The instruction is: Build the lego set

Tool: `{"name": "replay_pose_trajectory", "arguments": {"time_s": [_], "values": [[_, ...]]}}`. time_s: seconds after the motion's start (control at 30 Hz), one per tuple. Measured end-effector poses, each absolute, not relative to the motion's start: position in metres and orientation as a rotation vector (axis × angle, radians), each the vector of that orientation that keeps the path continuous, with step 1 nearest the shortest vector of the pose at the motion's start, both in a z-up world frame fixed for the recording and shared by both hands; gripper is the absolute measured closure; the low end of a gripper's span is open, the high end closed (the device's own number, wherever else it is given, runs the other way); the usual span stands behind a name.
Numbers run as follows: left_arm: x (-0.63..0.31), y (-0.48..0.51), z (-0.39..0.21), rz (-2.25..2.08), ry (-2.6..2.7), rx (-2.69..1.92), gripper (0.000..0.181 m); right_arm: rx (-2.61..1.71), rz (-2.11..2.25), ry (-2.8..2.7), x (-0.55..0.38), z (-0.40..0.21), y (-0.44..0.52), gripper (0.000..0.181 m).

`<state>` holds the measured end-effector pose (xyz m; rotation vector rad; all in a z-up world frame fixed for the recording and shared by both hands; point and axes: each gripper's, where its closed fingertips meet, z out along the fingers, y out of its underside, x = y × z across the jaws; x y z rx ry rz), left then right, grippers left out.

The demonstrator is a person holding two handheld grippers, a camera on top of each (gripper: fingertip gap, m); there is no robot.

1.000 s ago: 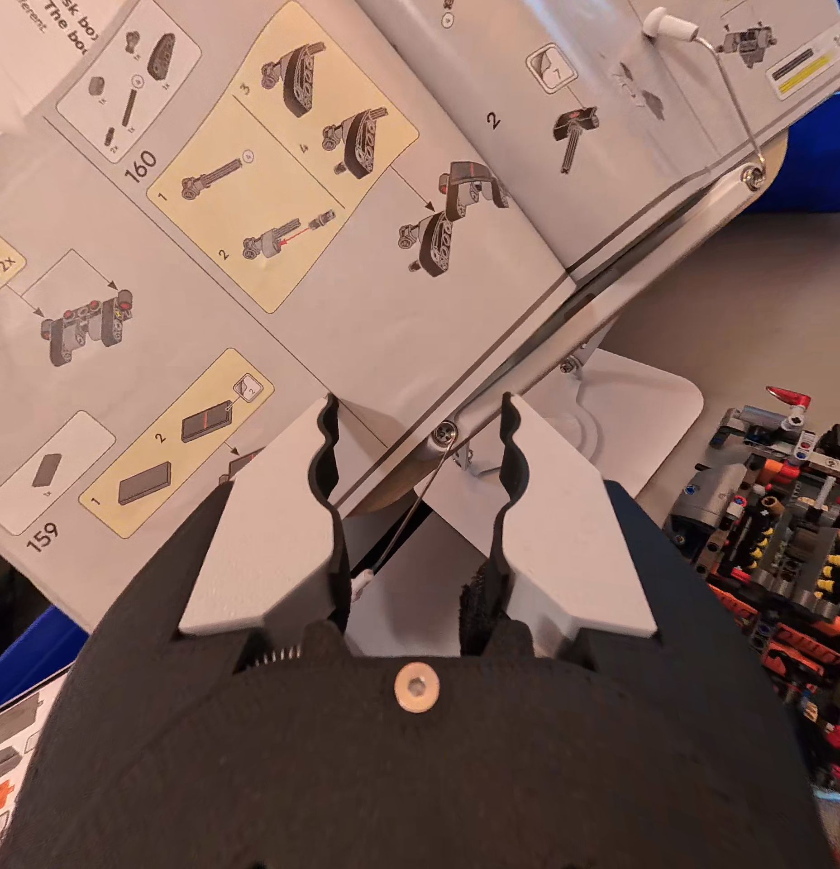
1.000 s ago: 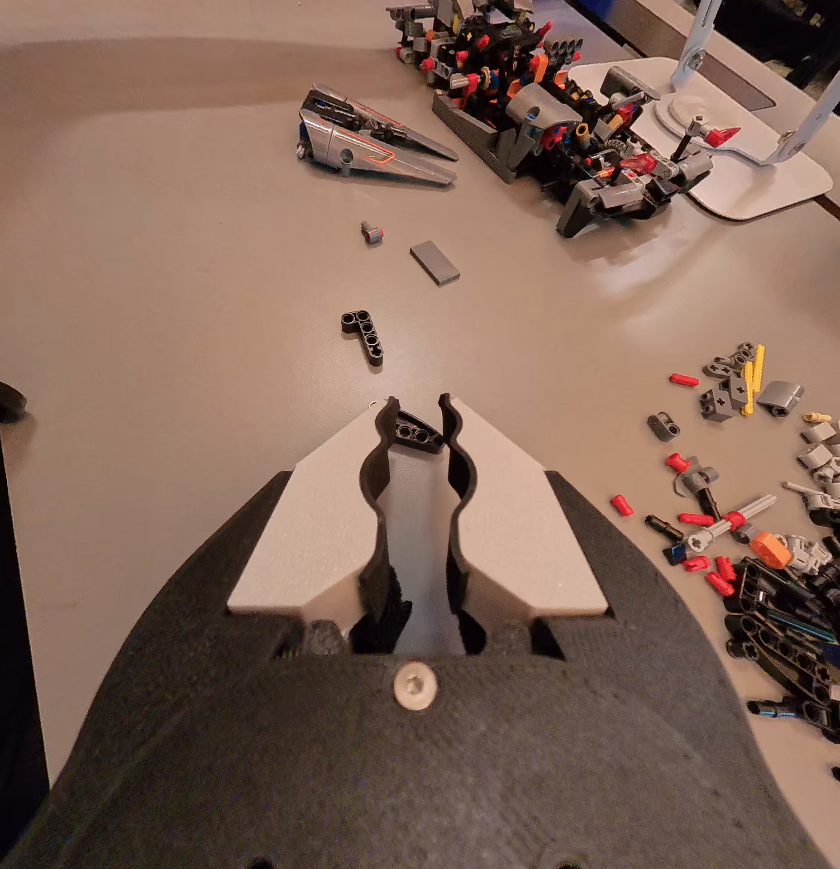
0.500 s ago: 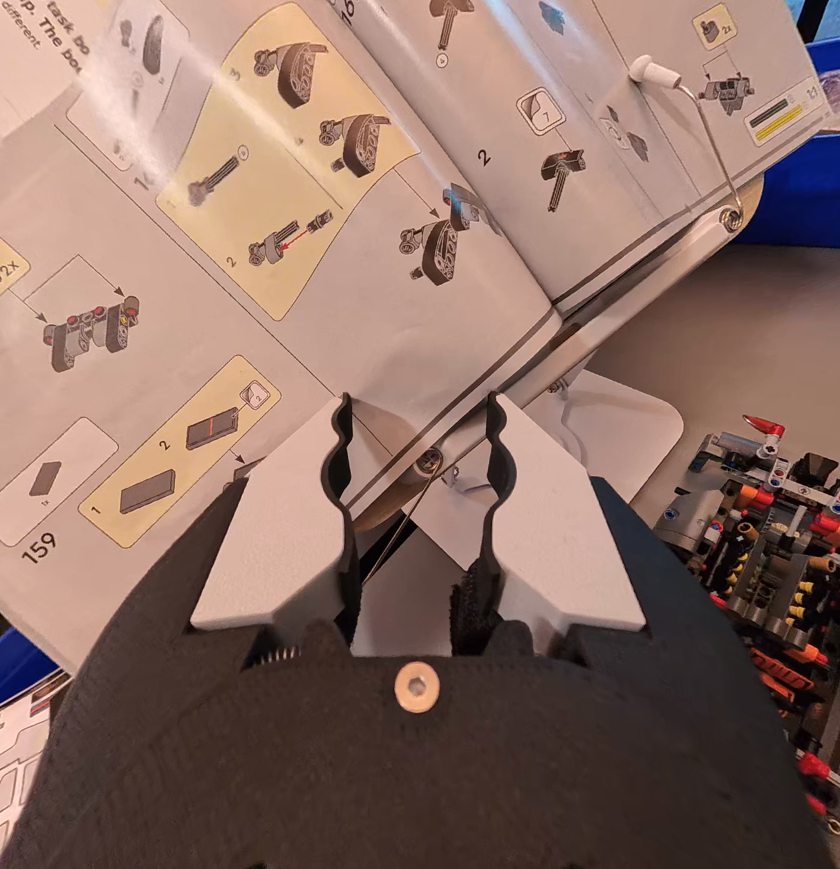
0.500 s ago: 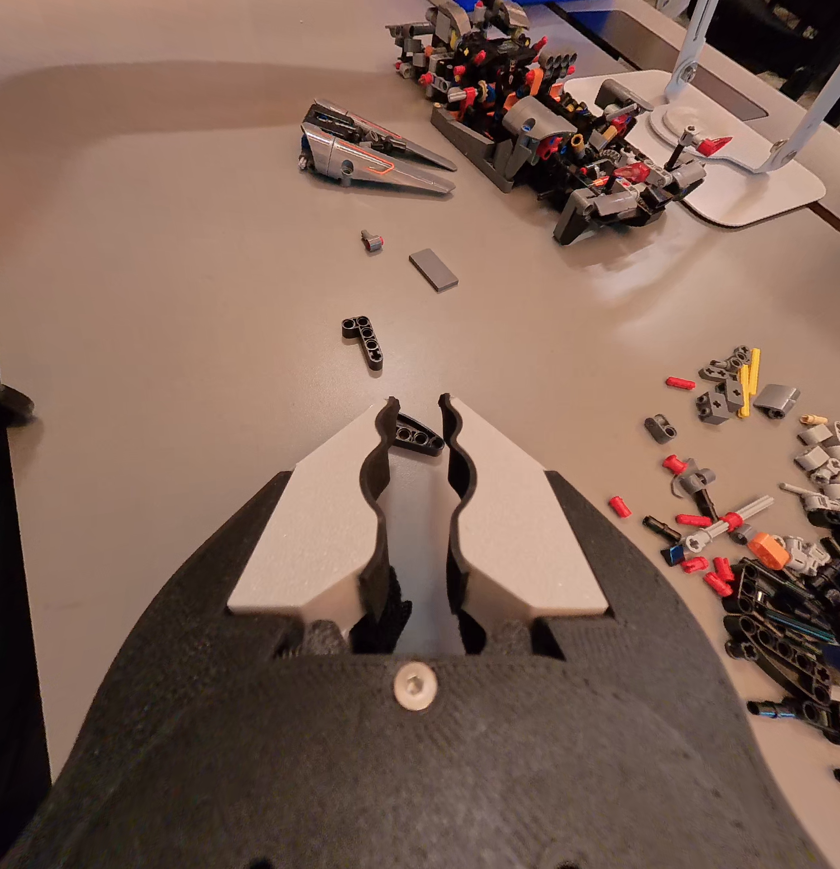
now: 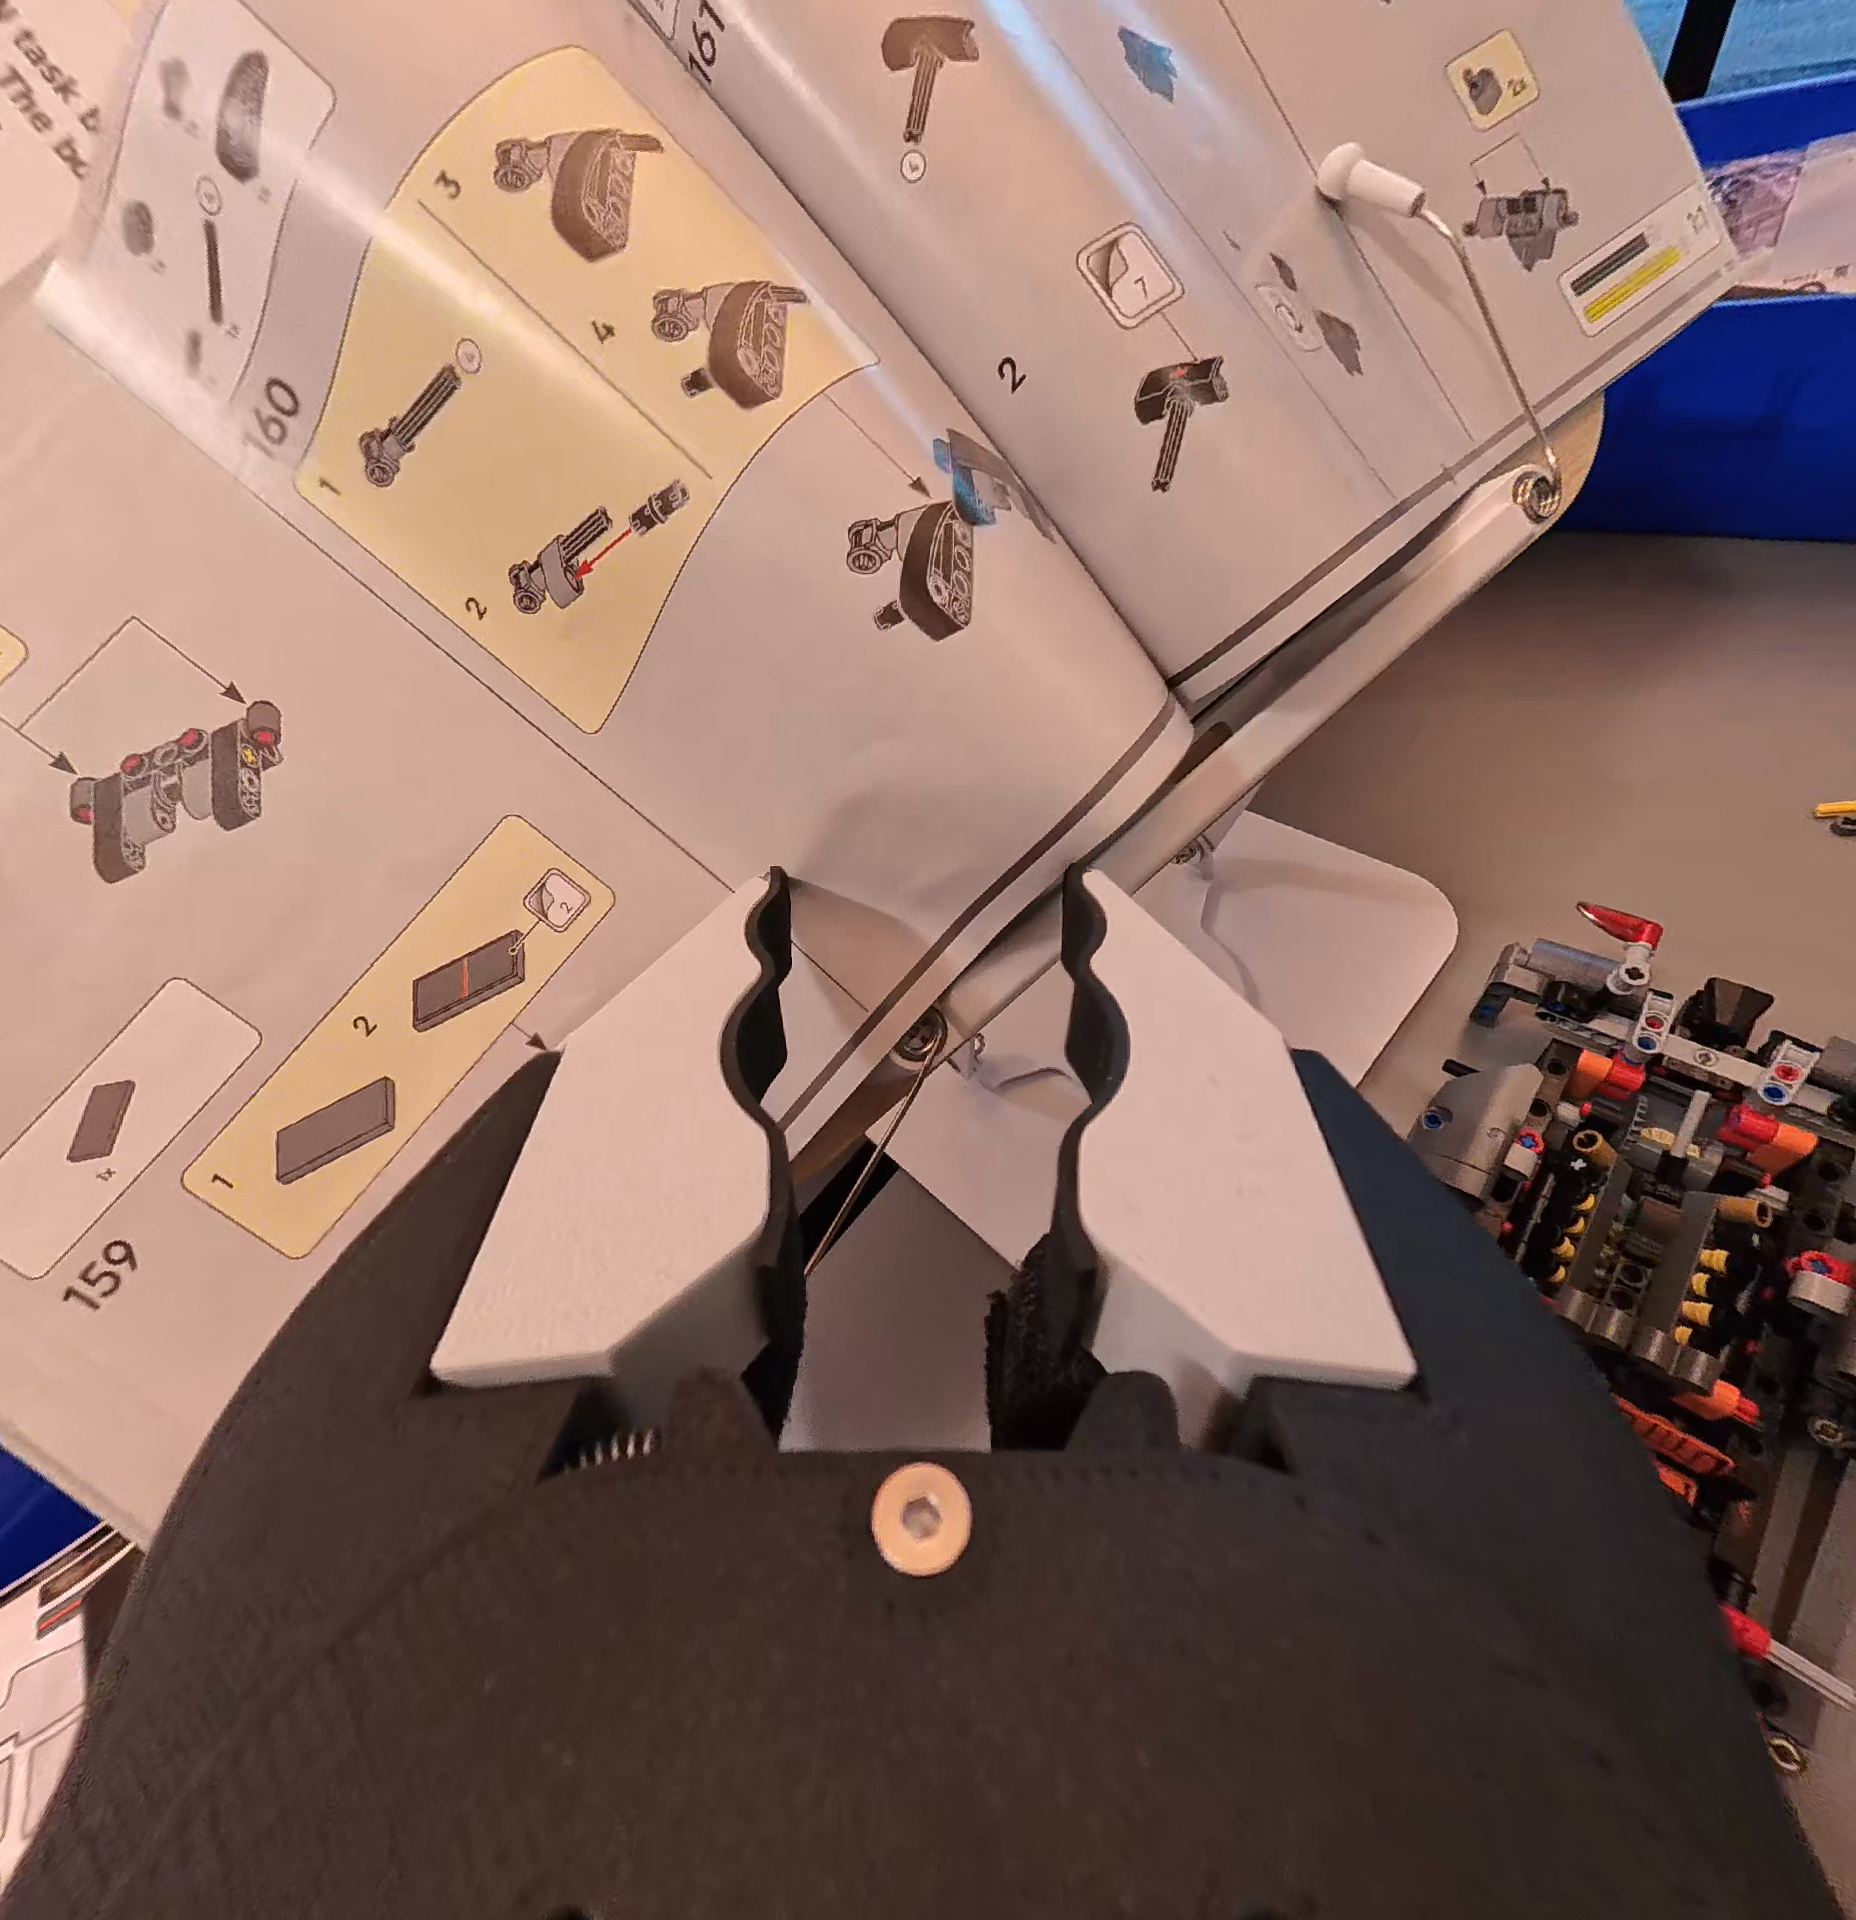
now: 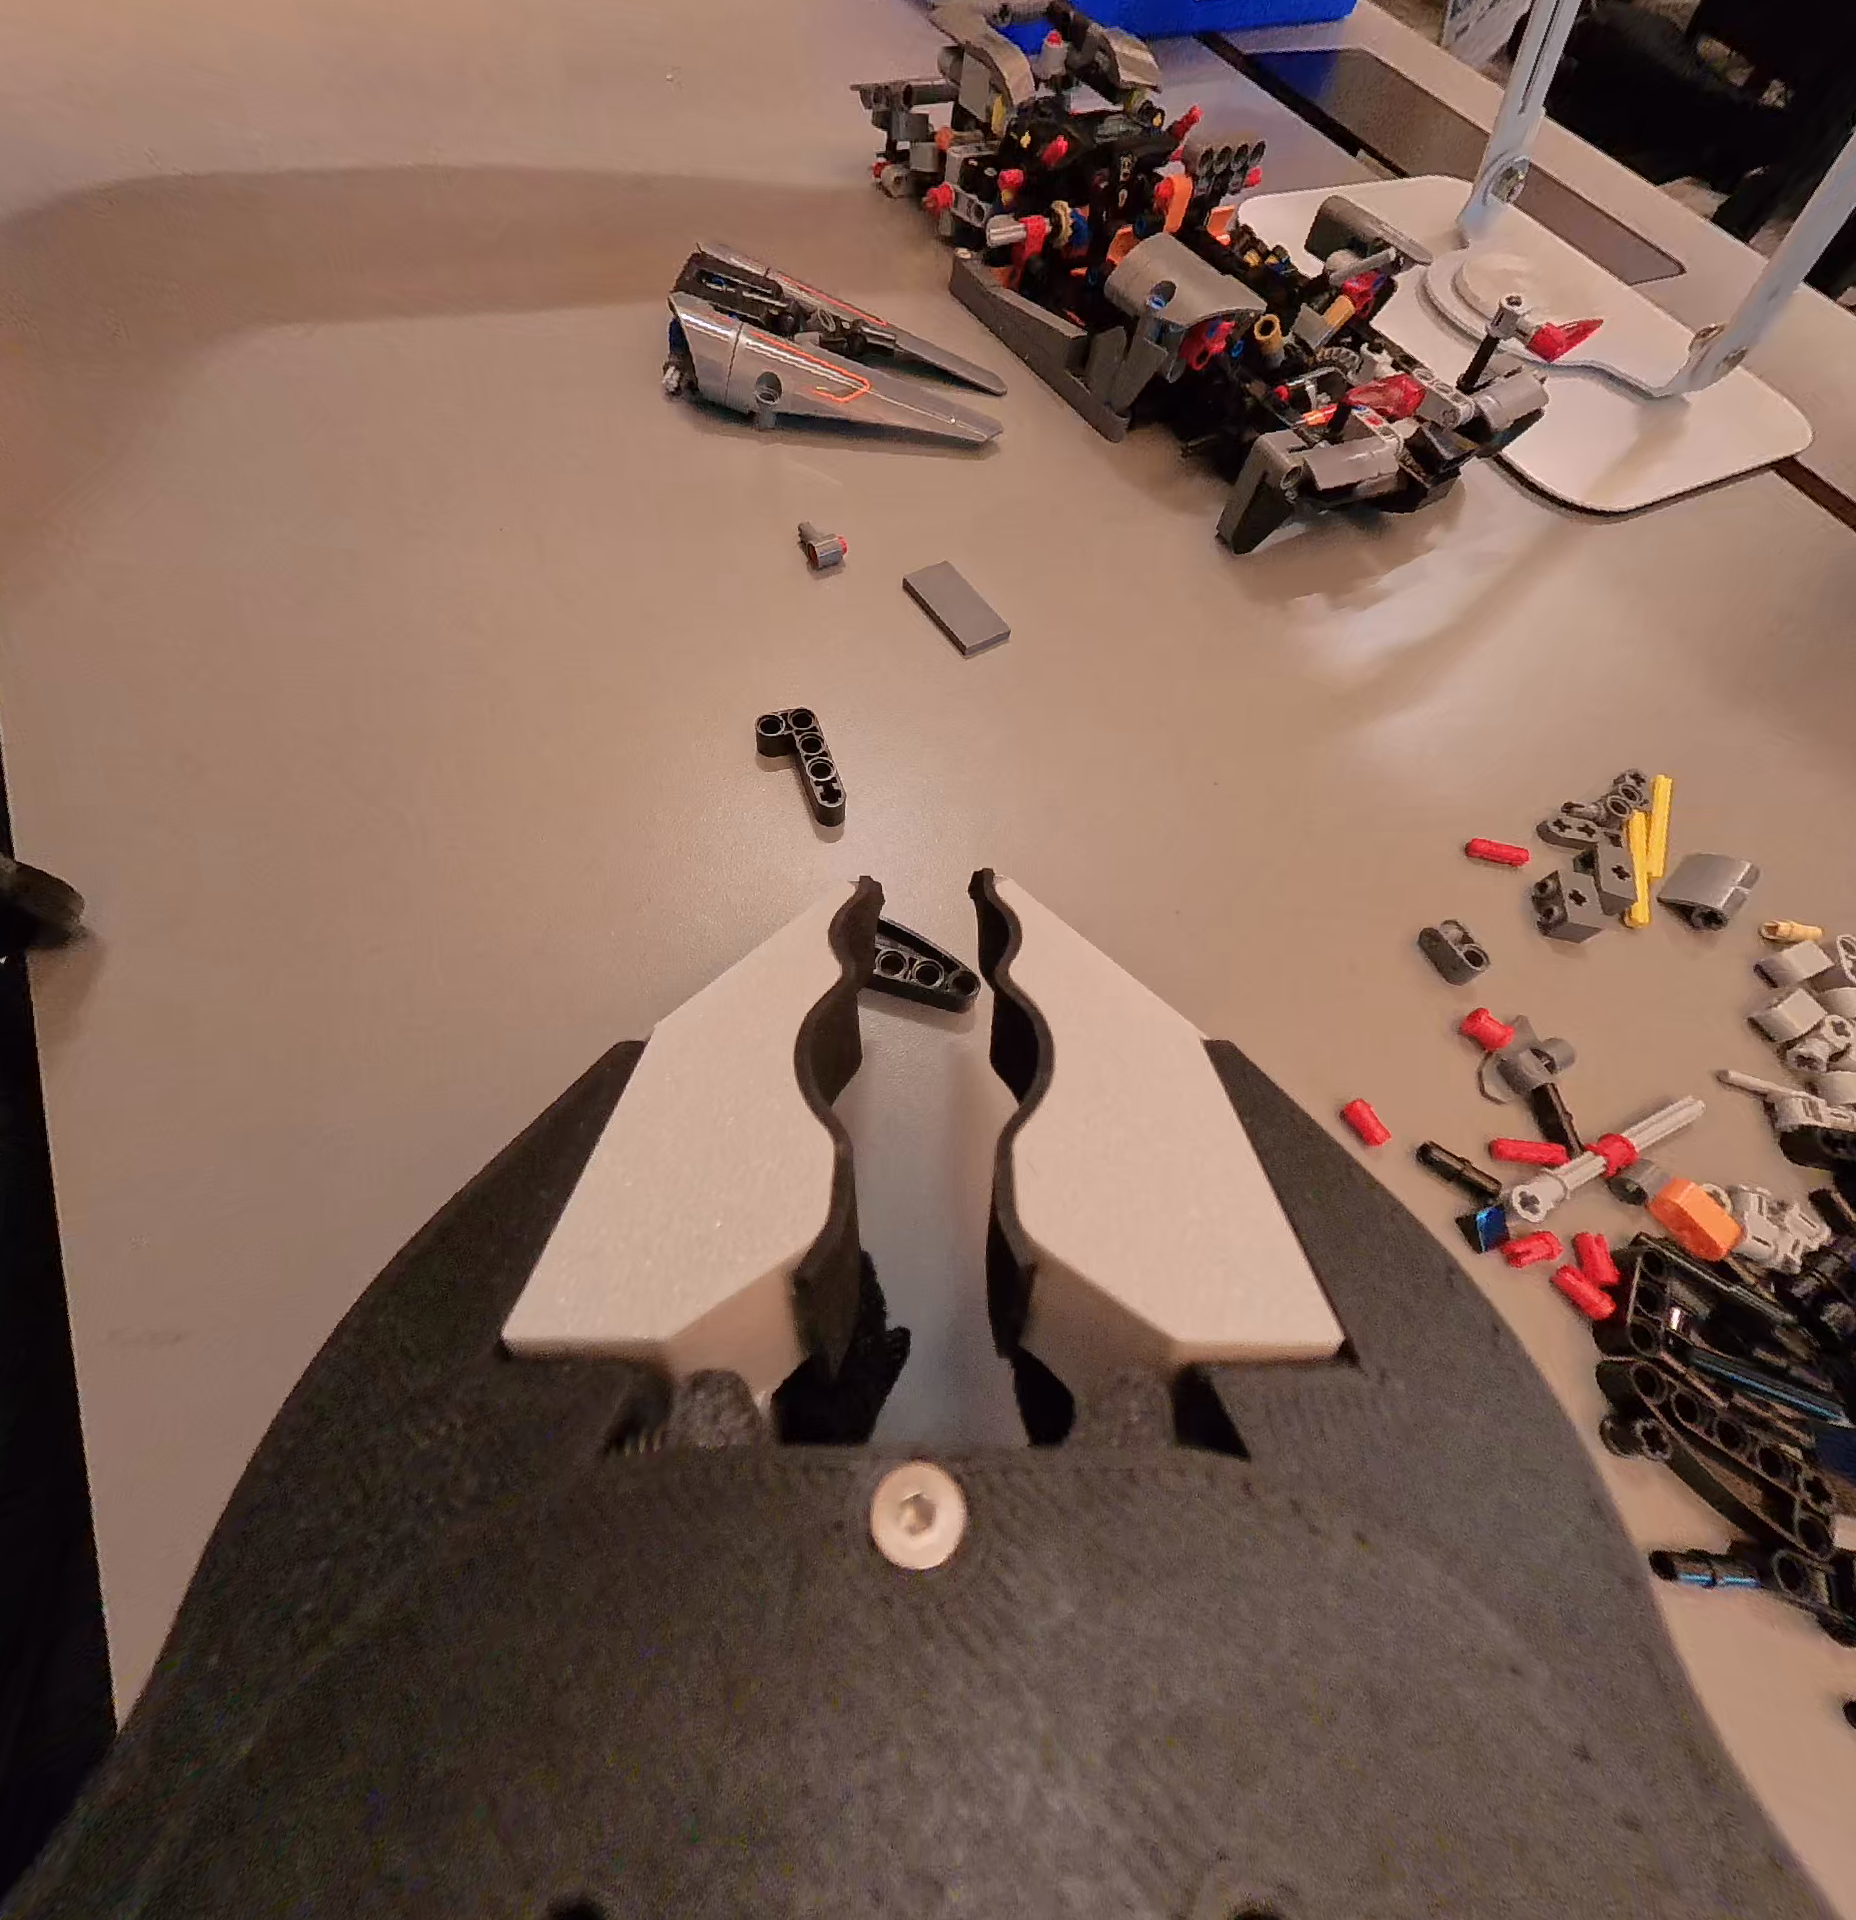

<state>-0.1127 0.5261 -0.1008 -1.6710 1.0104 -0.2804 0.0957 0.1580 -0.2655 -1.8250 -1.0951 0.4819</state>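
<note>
We see the table best from the right wrist view: a broad tan surface the left wrist view shows only as a strip at its right edge. Next in size, the open instruction booklet fills the left wrist view, propped on a white metal stand whose wire page holder presses the right-hand page; the right wrist view shows only the stand's base and legs. The pages carry printed step numbers and part diagrams, which we leave unread. A blue bin sits behind the booklet.

The half-built lego car lies at the far side of the table, its front touching the stand's base; the left wrist view catches just 1 end of it. Beside it rests a grey wedge-shaped body panel. A heap of loose parts spreads along the right edge.

The left gripper hangs in front of the booklet's lower edge, fingers well apart and empty. The right gripper hovers low over the table, fingers slightly apart, gripping nothing, with a small curved black beam lying between them on the table. Beyond it lie a black L-shaped beam, a flat grey tile and a tiny grey-and-red connector.
</note>
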Motion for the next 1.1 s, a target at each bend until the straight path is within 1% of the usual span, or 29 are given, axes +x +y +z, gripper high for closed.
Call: {"name": "replay_pose_trajectory", "arguments": {"time_s": [0.23,0.5,0.6,1.1], "values": [[-0.112,0.525,-0.1,-0.335,1.024,-1.683,0.131,-1.822,0.487,-1.091,0.096,-0.265,0.158,0.164],[-0.112,0.52,-0.097,-0.344,1.047,-1.679,0.134,-1.817,0.49,-1.085,0.096,-0.264,0.158,0.164],[-0.111,0.518,-0.098,-0.324,1.076,-1.684,0.139,-1.816,0.492,-1.084,0.096,-0.263,0.158,0.164],[-0.105,0.513,-0.096,-0.317,1.128,-1.677,0.15,-1.812,0.498,-1.08,0.096,-0.262,0.158,0.164]]}}
